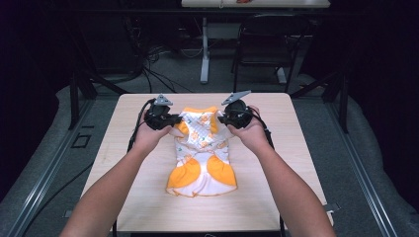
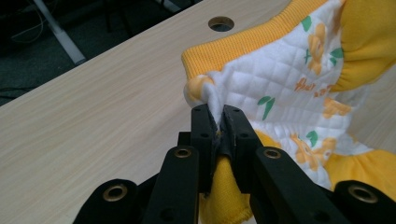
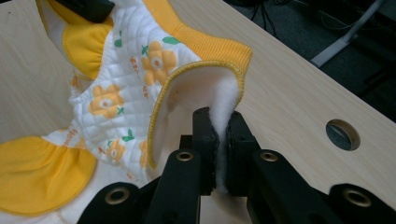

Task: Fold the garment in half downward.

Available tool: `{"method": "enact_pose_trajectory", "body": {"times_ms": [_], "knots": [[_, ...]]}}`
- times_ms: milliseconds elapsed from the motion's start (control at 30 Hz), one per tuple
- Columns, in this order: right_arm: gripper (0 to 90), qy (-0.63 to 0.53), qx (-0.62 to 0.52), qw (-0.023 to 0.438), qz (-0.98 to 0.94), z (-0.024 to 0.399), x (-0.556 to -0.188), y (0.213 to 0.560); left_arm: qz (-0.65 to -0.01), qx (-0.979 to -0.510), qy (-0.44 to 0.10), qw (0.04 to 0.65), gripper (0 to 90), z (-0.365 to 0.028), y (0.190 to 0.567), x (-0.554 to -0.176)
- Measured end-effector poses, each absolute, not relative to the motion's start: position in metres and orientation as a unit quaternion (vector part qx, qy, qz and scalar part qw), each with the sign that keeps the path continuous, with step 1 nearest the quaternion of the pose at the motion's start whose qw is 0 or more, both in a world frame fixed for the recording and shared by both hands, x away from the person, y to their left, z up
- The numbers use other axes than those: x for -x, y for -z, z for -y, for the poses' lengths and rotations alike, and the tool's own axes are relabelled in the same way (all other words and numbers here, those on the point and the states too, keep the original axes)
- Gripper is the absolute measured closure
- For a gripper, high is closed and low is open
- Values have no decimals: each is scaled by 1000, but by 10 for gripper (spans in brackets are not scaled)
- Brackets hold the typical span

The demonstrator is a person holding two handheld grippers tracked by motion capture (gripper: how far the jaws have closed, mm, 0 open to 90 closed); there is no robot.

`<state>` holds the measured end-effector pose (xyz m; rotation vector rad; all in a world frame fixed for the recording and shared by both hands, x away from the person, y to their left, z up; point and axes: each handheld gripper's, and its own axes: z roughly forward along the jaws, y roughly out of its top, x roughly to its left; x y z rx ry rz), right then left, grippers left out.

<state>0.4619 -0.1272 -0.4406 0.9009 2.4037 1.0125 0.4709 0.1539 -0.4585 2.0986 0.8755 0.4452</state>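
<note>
A small quilted garment (image 1: 200, 148), white with orange flowers and orange trim, lies in the middle of the wooden table (image 1: 276, 202). Its far end is lifted off the surface. My left gripper (image 1: 170, 121) is shut on the garment's left upper corner; in the left gripper view the white fabric (image 2: 280, 88) is pinched between the black jaws of the left gripper (image 2: 218, 122). My right gripper (image 1: 223, 118) is shut on the right upper corner. In the right gripper view the garment's (image 3: 126, 88) white inner lining is squeezed in the right gripper (image 3: 219, 125). The near orange ruffled end rests on the table.
The table has a round cable hole (image 2: 221, 22) near its far edge, also in the right gripper view as the hole (image 3: 343, 134). Beyond the table stand a black chair (image 1: 267, 44) and a white desk leg (image 1: 204, 49), with cables on the grey floor.
</note>
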Motion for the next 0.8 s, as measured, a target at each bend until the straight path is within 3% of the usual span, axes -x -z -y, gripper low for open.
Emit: {"method": "enact_pose_trajectory", "body": {"times_ms": [800], "knots": [[844,-329,-277,183,-884,128,-428,480,-322,-848,-152,393,837,-153,495,-435]]}}
